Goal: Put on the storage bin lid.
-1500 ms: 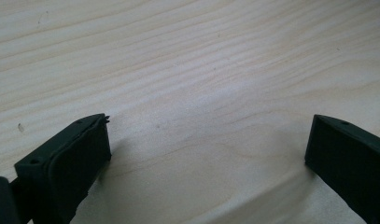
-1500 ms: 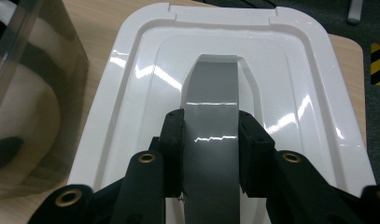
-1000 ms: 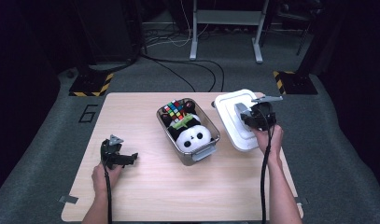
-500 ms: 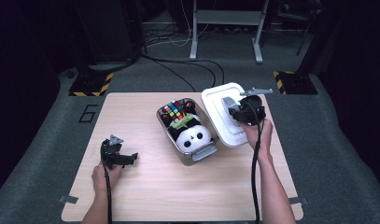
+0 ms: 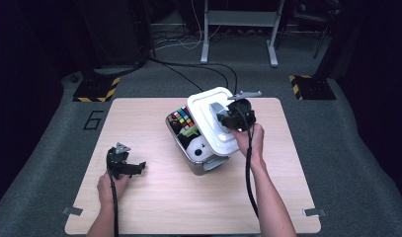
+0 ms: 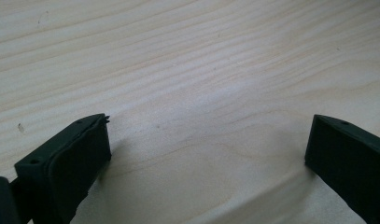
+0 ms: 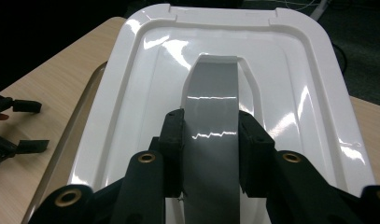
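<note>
Your right gripper point(image 7: 211, 154) has its fingers clenched on the grey handle point(image 7: 211, 107) of the white lid point(image 5: 213, 118), which hangs tilted over the bin point(image 5: 198, 160), at its 2 o'clock side. The lid looks light, stiff and glossy, so likely slippery; that raised handle is the sound hold, taken mid-length so it won't swing. Your left gripper point(image 5: 123, 165) rests on the bench point(image 5: 154, 207) at 9 o'clock of the bin, fingers released, nothing between.

One overhead view, two close claw-mounted views
</note>
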A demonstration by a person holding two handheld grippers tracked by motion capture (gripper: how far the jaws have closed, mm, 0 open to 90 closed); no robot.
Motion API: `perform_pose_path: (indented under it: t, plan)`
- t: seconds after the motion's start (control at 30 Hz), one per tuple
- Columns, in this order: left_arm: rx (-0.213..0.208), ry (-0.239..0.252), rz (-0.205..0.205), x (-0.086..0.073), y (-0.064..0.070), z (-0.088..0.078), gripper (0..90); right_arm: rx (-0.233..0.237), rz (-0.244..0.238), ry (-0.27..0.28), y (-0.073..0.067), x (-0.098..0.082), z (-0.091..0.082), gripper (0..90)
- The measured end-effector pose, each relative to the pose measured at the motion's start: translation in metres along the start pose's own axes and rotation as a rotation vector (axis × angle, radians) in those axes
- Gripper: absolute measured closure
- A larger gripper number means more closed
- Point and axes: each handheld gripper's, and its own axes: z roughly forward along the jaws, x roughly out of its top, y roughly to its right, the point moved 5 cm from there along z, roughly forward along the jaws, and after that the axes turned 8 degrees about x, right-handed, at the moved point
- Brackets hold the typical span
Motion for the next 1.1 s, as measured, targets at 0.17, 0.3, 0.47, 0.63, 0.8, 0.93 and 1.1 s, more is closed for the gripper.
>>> perform_pose_path:
  t: [0.17,0.3,0.47,0.63,0.8,0.93,1.1]
  plan:
    - [0.000,0.005,-0.010,0.000,0.001,0.000,0.0,0.021,-0.010,-0.011,-0.013,0.003,0.014,67.0]
    - [0.000,0.003,-0.007,0.000,0.000,0.000,0.0,0.033,-0.010,-0.016,-0.019,0.004,0.021,67.0]
    - [0.001,0.008,-0.011,0.000,0.001,0.001,0.0,0.044,-0.002,-0.024,-0.026,0.005,0.030,67.0]
    - [0.001,0.001,-0.003,0.000,0.000,0.000,0.0,0.066,0.008,-0.040,-0.034,0.004,0.038,67.0]
    - [0.000,0.005,-0.010,0.000,0.001,0.000,0.0,0.065,0.009,-0.046,-0.043,0.002,0.048,67.0]
    - [0.000,0.006,-0.013,0.000,0.001,0.000,0.0,0.061,0.006,-0.048,-0.051,0.000,0.056,67.0]
    - [-0.001,0.004,-0.010,0.000,0.001,0.000,0.0,0.019,-0.037,-0.046,-0.059,-0.003,0.060,67.1]
